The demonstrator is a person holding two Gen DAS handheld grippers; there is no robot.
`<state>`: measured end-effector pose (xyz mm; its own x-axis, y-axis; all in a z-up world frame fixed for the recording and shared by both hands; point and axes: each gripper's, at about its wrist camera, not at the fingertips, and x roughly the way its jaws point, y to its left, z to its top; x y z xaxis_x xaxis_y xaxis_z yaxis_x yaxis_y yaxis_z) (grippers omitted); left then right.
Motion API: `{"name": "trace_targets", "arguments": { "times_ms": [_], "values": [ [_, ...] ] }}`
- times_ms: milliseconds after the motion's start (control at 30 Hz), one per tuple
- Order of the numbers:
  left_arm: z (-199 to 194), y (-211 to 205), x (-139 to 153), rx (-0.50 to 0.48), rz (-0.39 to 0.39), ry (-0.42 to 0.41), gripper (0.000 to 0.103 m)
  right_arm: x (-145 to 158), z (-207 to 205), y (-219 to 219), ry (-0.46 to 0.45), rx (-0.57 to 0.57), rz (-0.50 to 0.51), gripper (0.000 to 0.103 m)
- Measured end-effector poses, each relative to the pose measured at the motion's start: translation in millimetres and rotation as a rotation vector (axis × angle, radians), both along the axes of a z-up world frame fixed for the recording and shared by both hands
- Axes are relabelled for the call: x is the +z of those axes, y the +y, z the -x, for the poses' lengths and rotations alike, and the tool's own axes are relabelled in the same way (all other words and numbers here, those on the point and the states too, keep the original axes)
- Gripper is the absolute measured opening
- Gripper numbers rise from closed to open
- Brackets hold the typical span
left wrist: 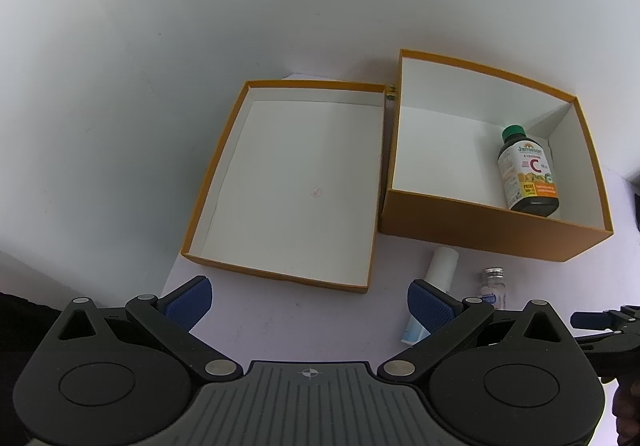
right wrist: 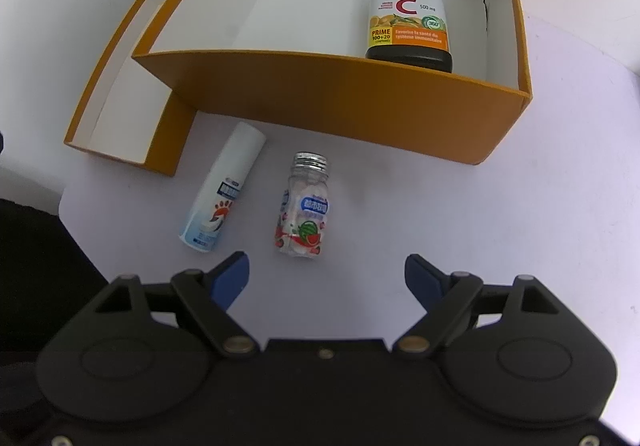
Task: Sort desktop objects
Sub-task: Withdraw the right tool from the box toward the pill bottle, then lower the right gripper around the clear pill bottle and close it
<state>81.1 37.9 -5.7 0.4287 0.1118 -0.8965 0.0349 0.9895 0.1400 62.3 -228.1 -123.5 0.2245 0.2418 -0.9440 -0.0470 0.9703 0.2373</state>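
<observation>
A deep orange box point(left wrist: 492, 230) point(right wrist: 360, 113) holds an upright Jamieson vitamin C bottle point(left wrist: 527, 169) point(right wrist: 409, 21) with a green cap. In front of the box on the white table lie a white spray tube point(right wrist: 224, 189) point(left wrist: 438, 274) and stands a small clear candy bottle point(right wrist: 304, 209) point(left wrist: 494, 288) with a silver cap. My right gripper point(right wrist: 326, 278) is open and empty, just short of the candy bottle. My left gripper point(left wrist: 310, 304) is open and empty, in front of the shallow lid, with the tube by its right finger.
A shallow orange lid point(left wrist: 224, 165) point(right wrist: 116, 57) with a white inside lies left of the box, touching it. The right gripper's body point(left wrist: 600, 330) shows at the left wrist view's right edge. The table edge point(right wrist: 76, 230) drops to dark at the near left.
</observation>
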Motion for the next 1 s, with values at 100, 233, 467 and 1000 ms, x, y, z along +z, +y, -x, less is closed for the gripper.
{"name": "trace_targets", "arguments": {
  "times_ms": [100, 233, 467, 1000],
  "values": [
    [0, 0, 0, 0.000, -0.003, 0.000, 0.103, -4, -1, 0, 0.001, -0.009, -0.003, 0.084],
    [1, -1, 1, -0.006, -0.005, -0.007, 0.103, -14, 0, -6, 0.012, -0.056, -0.014, 0.084],
    [0, 1, 0, 0.005, -0.004, -0.001, 0.103, -28, 7, -23, 0.028, -0.128, -0.019, 0.084],
    [-2, 0, 2, 0.014, -0.011, -0.010, 0.103, -53, -36, 32, 0.040, -0.048, -0.018, 0.069]
  ]
}}
